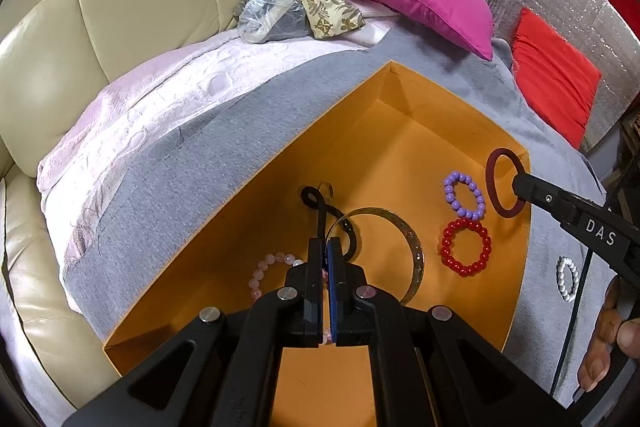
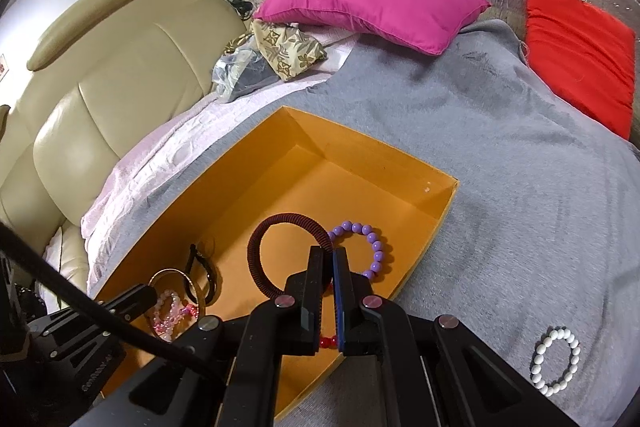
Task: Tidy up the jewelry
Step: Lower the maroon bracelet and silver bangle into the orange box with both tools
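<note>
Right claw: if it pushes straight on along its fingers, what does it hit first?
Probably the orange box floor. The right claw, shut on the dark red hair tie, points down into the box, with the purple bead bracelet just right of that line; depth is uncertain.

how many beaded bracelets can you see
4: purple and red side by side in the box, pink in the box partly behind the left gripper, white outside on the blanket.
</note>
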Motion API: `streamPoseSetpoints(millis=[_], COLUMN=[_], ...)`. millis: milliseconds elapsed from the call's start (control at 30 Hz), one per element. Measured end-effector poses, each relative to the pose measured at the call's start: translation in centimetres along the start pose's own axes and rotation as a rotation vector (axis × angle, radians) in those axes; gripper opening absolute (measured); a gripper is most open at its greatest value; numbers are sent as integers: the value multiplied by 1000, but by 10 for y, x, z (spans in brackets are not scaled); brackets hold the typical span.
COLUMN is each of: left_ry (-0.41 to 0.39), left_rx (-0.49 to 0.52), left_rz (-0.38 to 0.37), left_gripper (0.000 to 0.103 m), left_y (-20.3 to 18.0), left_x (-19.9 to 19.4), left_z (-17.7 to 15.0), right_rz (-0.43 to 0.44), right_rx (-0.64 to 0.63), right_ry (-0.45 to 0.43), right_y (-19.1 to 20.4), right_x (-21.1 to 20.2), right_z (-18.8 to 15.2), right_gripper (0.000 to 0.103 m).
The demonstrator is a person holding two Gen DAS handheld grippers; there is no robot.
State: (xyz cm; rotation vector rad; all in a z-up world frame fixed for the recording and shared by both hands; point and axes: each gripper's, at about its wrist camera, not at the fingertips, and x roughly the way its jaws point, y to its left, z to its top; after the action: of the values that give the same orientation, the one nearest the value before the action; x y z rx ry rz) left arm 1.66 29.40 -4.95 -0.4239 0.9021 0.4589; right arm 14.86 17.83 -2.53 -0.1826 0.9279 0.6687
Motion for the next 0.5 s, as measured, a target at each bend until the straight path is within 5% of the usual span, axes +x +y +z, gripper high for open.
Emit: streamPoseSetpoints(millis=[500], left_ry=[-3], left_rx=[-1], left_rz=[2], left_gripper=[2], left_y=[1], left_x=[0], left_z=[1], right_rz=[-4], right_rx=[-2], right_ry=[9], right_y=[0], right_x=[7], right_z=[3], right_gripper=[5])
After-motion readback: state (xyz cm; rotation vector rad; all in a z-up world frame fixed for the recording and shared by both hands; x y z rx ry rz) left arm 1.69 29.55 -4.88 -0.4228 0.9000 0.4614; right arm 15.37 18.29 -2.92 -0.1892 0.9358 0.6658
